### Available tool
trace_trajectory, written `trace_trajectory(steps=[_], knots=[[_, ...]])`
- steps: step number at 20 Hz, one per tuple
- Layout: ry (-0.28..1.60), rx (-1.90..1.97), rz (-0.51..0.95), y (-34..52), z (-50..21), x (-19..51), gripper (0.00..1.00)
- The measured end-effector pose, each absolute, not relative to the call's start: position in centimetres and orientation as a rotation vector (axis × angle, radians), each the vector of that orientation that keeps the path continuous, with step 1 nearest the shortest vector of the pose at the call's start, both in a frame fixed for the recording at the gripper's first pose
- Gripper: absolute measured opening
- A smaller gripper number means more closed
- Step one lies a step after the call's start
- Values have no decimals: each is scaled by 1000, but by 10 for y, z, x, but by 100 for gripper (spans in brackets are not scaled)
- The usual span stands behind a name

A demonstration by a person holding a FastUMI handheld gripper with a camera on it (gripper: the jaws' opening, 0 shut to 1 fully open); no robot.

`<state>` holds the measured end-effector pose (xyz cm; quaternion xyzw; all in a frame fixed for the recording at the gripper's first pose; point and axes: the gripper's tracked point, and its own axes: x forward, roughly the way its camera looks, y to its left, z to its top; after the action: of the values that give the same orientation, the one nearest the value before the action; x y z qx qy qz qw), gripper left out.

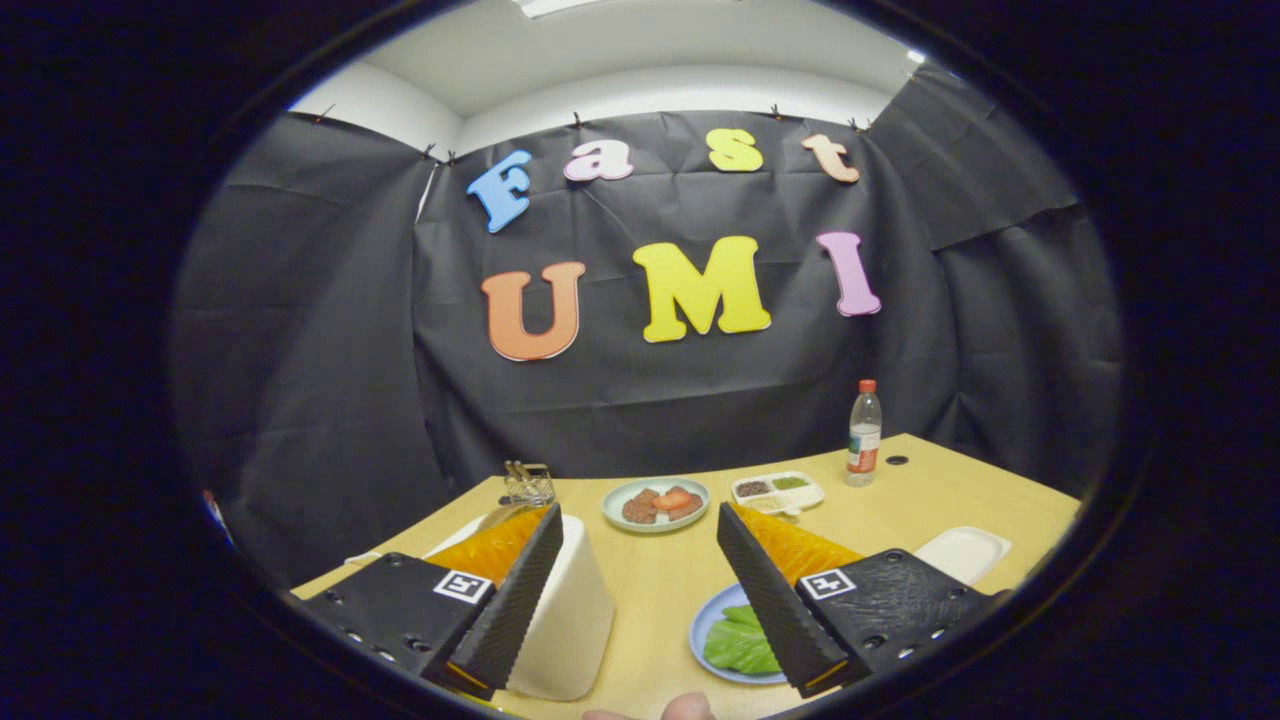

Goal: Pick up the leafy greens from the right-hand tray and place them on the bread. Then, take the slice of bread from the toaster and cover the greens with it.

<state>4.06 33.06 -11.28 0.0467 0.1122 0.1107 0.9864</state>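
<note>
The gripper [640,590] is held with its fingers spread wide, nothing between them, likely readied for a grasp. Leafy greens [738,640] are seen on a blue plate [705,625] (partly hidden by the right finger). A white toaster [565,620] is masked by the left finger; its bread cannot be made out.

My one camera rides on my gripper [640,585] and looks forward along its two fingers, which stand spread apart with nothing between them. It sits low, just above the bench [660,590], facing level across it toward the booth's cloth wall [640,400] and a strip of ceiling. The near bench things loom close; the bottle [864,433] stands far back.
</note>
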Motion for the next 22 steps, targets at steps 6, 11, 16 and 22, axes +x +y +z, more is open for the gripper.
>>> trace_trajectory(steps=[6, 11, 16, 22], knots=[[292, 83, 254, 386, -133, 45, 96], [320, 36, 289, 418, -141, 49, 97], [335, 9, 285, 423, -146, 42, 93], [431, 16, 247, 424, -169, 55, 80]])
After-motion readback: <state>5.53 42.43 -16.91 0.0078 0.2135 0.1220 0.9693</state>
